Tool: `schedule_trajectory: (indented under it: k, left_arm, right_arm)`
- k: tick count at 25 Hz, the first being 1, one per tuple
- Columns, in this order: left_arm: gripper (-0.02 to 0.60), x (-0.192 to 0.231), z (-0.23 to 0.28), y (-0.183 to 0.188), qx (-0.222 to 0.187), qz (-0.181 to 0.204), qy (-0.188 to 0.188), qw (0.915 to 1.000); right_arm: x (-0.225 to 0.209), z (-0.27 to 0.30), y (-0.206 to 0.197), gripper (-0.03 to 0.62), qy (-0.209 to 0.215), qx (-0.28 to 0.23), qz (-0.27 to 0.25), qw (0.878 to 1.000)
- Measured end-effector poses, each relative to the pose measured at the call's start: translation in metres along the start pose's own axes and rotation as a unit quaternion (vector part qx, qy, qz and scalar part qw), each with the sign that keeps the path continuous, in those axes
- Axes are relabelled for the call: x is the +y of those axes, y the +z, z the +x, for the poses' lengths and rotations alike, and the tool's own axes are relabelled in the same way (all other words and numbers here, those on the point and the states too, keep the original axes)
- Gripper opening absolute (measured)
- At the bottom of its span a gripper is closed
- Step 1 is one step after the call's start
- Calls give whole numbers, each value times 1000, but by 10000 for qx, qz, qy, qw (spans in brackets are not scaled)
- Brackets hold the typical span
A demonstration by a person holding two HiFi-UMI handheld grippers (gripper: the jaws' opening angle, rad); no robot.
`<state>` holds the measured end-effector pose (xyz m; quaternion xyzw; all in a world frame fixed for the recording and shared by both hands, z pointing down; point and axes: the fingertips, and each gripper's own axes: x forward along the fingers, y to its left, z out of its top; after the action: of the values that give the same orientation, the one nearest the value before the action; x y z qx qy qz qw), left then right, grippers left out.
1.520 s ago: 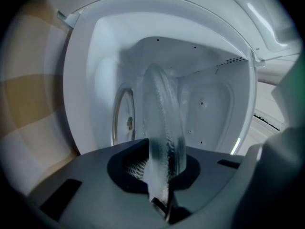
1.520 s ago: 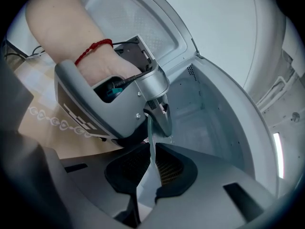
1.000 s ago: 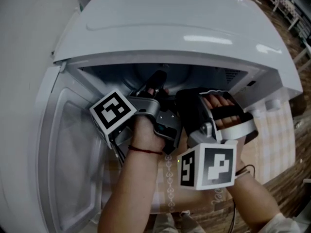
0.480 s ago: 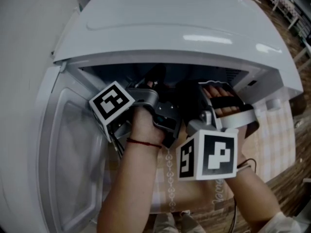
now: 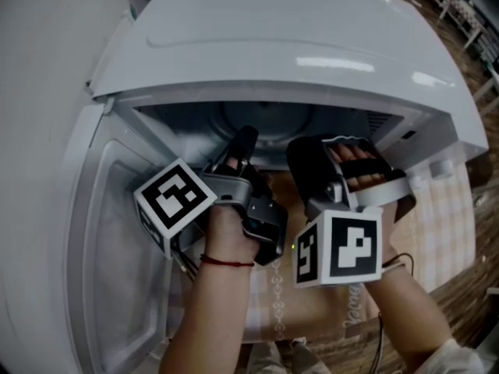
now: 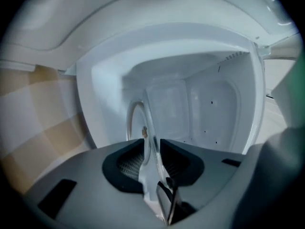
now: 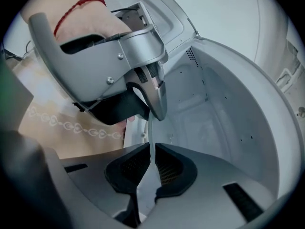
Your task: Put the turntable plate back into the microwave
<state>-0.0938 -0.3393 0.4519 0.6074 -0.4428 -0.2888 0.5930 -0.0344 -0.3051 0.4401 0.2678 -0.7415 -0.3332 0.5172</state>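
Cloth-covered desk (image 7: 62, 140) is carrying open white microwave (image 5: 312, 45); left tongs (image 6: 151, 151) and right tongs (image 7: 152, 163) are both pinching clear round glass turntable plate (image 6: 137, 123).

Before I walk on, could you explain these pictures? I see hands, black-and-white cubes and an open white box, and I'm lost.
No robot here: a person holds a grey hand-held tool in each hand, the left tool and the right tool. The black-and-white cubes are part of them. One picture comes from a camera on the person's head, looking down. The other two come from cameras riding on the tools, looking along their jaws. The box is a white microwave with its door swung open, standing on a beige patterned cloth. Both tools are shut on one clear glass turntable plate, held at the oven's opening.
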Motion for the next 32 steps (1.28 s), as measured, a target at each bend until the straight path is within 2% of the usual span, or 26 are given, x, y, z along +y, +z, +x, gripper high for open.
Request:
schedule_trajectory:
  k: [2, 4, 10, 17, 25, 29, 32]
  left_arm:
    - [103, 1, -3, 6, -225, 5, 45, 9997]
    - [67, 3, -4, 8, -304, 22, 110, 9995]
    - [41, 8, -9, 5, -477, -428, 159, 9978]
    - [39, 11, -8, 4, -413, -607, 135, 9972]
    - [40, 12, -9, 4, -347, -571, 204, 9976]
    - [35, 14, -12, 2, -396, -841, 213, 9954]
    - [32, 13, -11, 3, -515, -1087, 112, 9927]
  right_arm:
    - [1, 0, 0, 51, 6, -27, -24, 10000]
    - [3, 2, -1, 51, 55, -22, -35, 10000]
    - [9, 5, -3, 52, 176, 71, 101, 9998]
    - [9, 8, -4, 58, 272, 180, 294, 9990]
    - [8, 11, -6, 64, 292, 326, 484, 9979]
    - [10, 11, -6, 69, 238, 303, 519, 9979]
    - [10, 10, -3, 71, 232, 103, 529, 9983]
